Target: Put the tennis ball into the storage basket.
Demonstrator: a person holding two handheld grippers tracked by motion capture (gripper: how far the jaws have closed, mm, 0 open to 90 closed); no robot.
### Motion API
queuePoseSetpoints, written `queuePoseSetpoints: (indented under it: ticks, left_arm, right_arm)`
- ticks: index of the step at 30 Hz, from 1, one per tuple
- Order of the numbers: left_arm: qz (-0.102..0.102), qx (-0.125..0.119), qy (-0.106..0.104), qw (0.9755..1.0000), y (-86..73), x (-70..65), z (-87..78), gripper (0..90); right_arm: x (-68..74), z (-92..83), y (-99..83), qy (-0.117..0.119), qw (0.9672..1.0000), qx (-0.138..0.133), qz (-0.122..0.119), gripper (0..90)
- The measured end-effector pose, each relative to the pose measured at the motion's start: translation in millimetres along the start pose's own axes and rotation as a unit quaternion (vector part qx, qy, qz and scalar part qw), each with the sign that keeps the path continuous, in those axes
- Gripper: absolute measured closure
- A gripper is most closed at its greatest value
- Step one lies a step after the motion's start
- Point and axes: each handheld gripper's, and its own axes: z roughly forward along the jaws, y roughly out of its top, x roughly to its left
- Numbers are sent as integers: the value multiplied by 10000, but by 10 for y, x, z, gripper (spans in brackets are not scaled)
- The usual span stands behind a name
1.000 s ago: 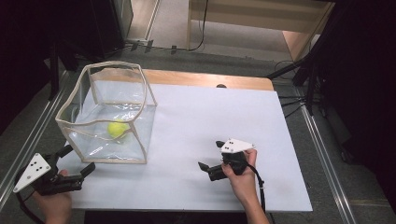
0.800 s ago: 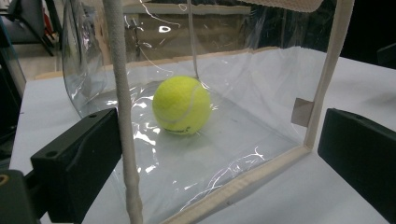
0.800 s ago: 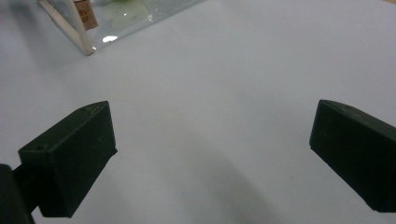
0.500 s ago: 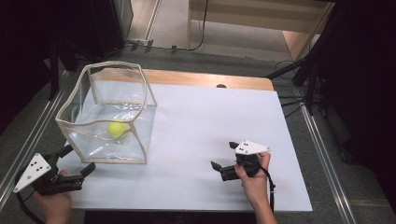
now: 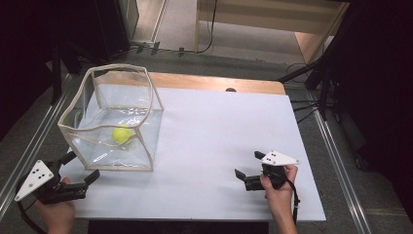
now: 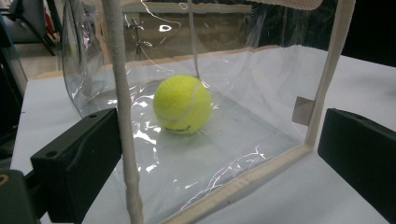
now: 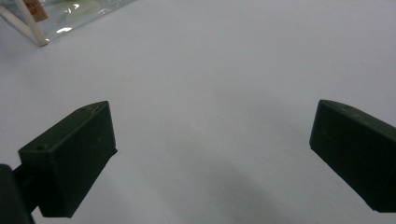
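Yellow-green tennis ball [image 5: 122,134] is observed resting on the floor of a clear plastic box-shaped bag with cream fabric edging [image 5: 151,92], which stands upright and open-topped on the left part of the white table surface [image 5: 219,126]. In the left gripper view the ball [image 6: 182,104] is seen through the transparent wall of the bag [image 6: 122,93], near the middle of its base. The left gripper [image 5: 78,168] is held at the table's near-left corner, just beside the bag's near corner; its jaws are spread wide, with nothing between them, though contact with the bag cannot be confirmed from these angles. The right gripper [image 5: 249,165] is held near the table's near-right area, well apart from the bag, jaws likewise spread over bare white surface and gripping nothing. A strip of wooden tabletop [image 5: 214,82] is visible along the far edge.
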Motion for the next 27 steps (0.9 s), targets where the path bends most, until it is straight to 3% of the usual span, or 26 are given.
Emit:
queuePoseSetpoints:
  ticks: [14,27]
  left_arm:
    - [2,21,15,10000,1,-4,0,1]
    - [-28,-7,-29,10000,4,5,-3,1]
  right_arm:
    - [-224,-218,-232,-372,9986,-166,333,0]
    - [-449,-502,-430,-799,9933,-435,719,0]
